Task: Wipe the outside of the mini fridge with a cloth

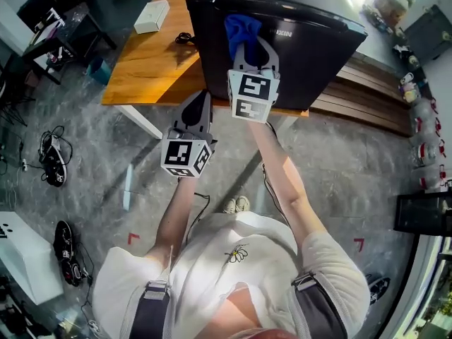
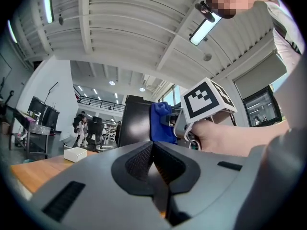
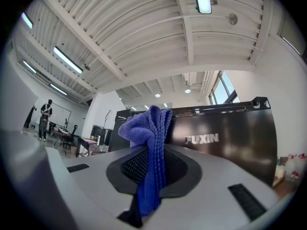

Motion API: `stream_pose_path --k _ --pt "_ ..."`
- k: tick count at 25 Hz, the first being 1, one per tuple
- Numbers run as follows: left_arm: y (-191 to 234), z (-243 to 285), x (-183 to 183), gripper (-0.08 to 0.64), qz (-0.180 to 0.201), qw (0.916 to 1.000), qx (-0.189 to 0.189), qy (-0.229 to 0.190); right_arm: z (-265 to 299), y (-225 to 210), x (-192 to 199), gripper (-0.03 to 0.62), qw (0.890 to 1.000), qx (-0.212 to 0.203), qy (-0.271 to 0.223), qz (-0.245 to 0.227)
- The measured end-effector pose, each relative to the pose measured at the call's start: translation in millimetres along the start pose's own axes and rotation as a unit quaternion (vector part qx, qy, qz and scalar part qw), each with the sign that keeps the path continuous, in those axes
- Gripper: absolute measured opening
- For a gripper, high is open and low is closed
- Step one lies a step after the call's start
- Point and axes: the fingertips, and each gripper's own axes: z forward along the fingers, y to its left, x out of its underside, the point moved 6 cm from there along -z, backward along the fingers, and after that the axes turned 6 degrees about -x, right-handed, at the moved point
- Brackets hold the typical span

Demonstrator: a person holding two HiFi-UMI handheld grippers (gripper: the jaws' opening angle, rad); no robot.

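1. The head view looks steeply down from above the person onto the mini fridge [image 1: 304, 55] and the table [image 1: 148, 66].
2. The left gripper view looks level along its jaws, from farther back, toward the mini fridge [image 2: 134, 121].
3. The right gripper view sits close to the mini fridge [image 3: 230, 128], tilted upward.
4. All three share the mini fridge and the blue cloth [image 1: 242, 30] [image 2: 160, 123] [image 3: 151, 143].

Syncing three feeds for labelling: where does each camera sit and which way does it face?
Head view: on the person's head, looking steeply down at the mini fridge on the table; both forearms, chest, left tool and right tool show.
Left gripper view: on the left tool, looking along its shut jaws toward the fridge; the right hand shows.
Right gripper view: on the right tool, looking along jaws shut on the blue cloth at the fridge; no body shows.
Shared: all three show fridge and cloth.
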Motion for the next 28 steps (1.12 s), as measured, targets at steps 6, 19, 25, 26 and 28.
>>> stream_pose_path --k 6,19,25,26,28 --pt "-18 7 0 0.005 0.000 0.9997 0.023 -0.001 -28 -50 1 0.061 0.999 0.041 0.010 -0.016" --pt "-33 11 -1 0.005 0.000 0.9992 0.040 -0.001 -75 -140 -6 0.061 0.988 0.148 0.019 -0.044" --pt "-35 10 -1 0.005 0.002 0.9990 0.044 0.002 -91 -178 -7 0.061 0.977 0.204 0.029 -0.061" --pt "-35 9 -1 0.005 0.003 0.9990 0.045 0.003 -94 -185 -6 0.061 0.974 0.214 0.031 -0.061" --pt "-37 8 0 0.005 0.003 0.9989 0.047 0.005 -99 -199 -5 0.061 0.970 0.233 0.036 -0.059"
